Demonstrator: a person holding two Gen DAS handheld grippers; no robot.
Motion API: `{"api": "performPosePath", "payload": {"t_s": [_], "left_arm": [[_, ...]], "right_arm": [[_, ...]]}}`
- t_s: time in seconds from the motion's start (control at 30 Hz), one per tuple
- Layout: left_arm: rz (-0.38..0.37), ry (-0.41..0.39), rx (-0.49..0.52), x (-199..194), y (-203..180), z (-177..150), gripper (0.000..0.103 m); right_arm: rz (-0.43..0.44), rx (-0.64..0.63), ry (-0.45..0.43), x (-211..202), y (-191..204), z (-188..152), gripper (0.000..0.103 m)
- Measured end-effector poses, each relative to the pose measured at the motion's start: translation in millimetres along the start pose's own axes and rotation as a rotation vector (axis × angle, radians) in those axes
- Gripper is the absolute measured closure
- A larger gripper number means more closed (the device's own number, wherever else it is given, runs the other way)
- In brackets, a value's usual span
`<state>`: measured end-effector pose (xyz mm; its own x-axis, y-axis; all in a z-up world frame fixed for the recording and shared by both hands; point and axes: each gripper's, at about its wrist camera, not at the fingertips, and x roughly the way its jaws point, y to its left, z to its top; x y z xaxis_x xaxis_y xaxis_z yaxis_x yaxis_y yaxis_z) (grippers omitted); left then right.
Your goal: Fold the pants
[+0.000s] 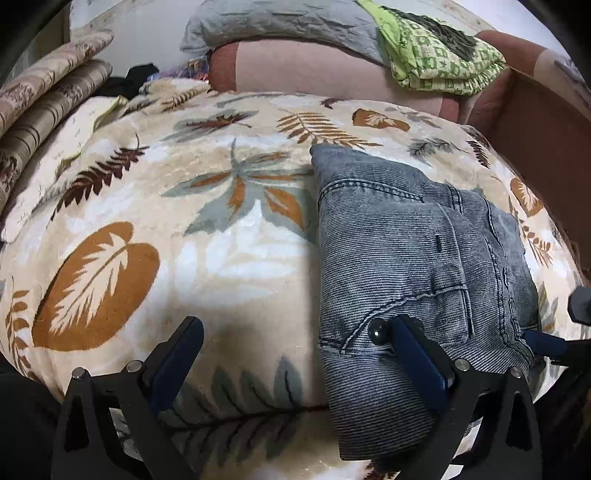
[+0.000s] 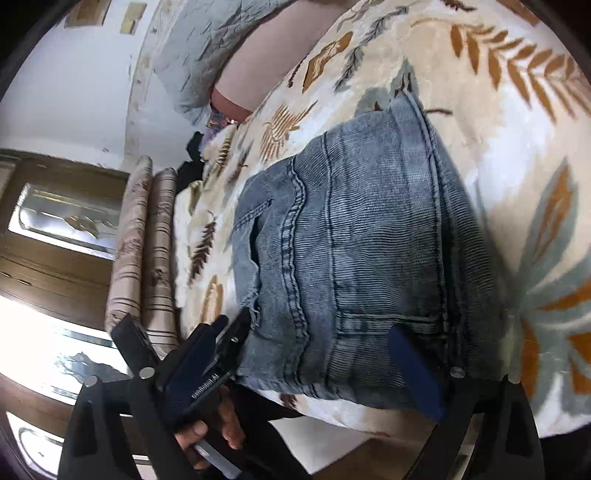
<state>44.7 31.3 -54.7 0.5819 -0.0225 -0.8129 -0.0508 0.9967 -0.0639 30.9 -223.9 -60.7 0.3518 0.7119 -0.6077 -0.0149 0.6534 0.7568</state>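
Grey-blue corduroy-like denim pants lie folded into a compact stack on a leaf-patterned blanket. My left gripper is open above the near edge of the bed; its right finger lies over the left near part of the pants, its left finger over the blanket. In the right wrist view the pants fill the centre. My right gripper is open, its jaws spread wide over the near edge of the pants, holding nothing. The left gripper's tip shows there beside the pants.
Striped cushions lie at the far left. A pink bolster with a grey quilt and a green patterned cloth lies at the back. Dark clothing sits behind the blanket. A wooden bed frame runs along the right. A wooden cabinet stands beyond the bed.
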Motion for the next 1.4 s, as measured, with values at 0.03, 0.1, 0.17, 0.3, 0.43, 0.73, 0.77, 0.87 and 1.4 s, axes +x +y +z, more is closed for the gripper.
{"api": "performPosePath", "payload": {"t_s": [0.03, 0.1, 0.17, 0.3, 0.43, 0.73, 0.77, 0.87, 1.4], "left_arm": [[-0.008, 0.004, -0.003, -1.0, 1.2, 1.0, 0.002], [-0.044, 0.004, -0.012, -6.9, 6.1, 6.4, 0.002], [-0.079, -0.02, -0.058, -15.0, 15.8, 15.9, 0.002], [-0.188, 0.039, -0.166, -3.4, 32.2, 40.3, 0.002], [-0.301, 0.152, -0.224, 25.2, 30.7, 53.6, 0.003], [-0.356, 0.227, -0.126, 39.8, -3.3, 54.7, 0.046], [-0.348, 0.229, -0.129, 41.3, -3.0, 55.5, 0.046], [-0.348, 0.221, -0.137, 45.2, -5.9, 54.8, 0.04], [-0.268, 0.038, 0.051, -11.7, -20.7, 70.9, 0.083]], "right_arm": [[-0.01, -0.007, -0.006, -4.5, 2.5, -1.1, 0.007], [-0.016, -0.024, -0.043, -17.9, 4.8, 3.3, 0.007], [-0.041, -0.021, -0.08, -32.8, 0.0, 10.9, 0.007], [-0.116, 0.015, -0.122, -56.7, -23.0, 36.1, 0.007], [-0.058, 0.023, -0.103, -56.6, -29.9, 61.4, 0.008], [-0.078, 0.014, 0.003, -18.7, -36.5, 70.4, 0.043], [-0.102, -0.01, 0.001, -19.1, -32.7, 69.8, 0.043], [-0.189, -0.013, 0.045, -2.3, -42.9, 69.6, 0.044], [-0.213, -0.207, -0.03, -27.6, 33.1, 54.5, 0.088]]}}
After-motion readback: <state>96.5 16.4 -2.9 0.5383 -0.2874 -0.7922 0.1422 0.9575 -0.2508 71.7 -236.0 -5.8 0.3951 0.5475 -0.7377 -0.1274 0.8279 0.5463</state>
